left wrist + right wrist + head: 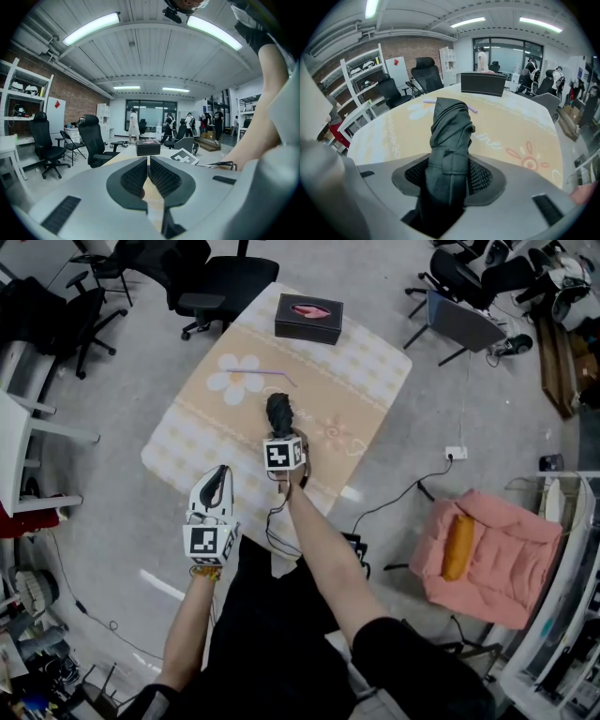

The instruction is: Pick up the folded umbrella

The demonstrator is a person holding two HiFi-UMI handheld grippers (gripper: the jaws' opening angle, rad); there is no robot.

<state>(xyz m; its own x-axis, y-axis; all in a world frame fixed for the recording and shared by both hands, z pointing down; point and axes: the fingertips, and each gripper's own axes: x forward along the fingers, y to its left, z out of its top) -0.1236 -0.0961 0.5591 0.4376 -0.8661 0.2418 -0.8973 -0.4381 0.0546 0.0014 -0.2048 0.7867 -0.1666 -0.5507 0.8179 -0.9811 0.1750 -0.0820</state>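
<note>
Over the "ine"-lettered tablecloth point(511, 126), right hand-held gripper point(449, 177) clamps folded umbrella point(450, 126); left hand-held gripper point(148, 165) closed, empty.

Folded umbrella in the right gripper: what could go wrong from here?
1. The right gripper grips the folded umbrella at one end, on soft fabric. Most of it sticks out past the pads, so it may sag or slip on the lift.
2. The purple stick lies on the table beyond the umbrella's far end; dragging forward could sweep it.
</note>
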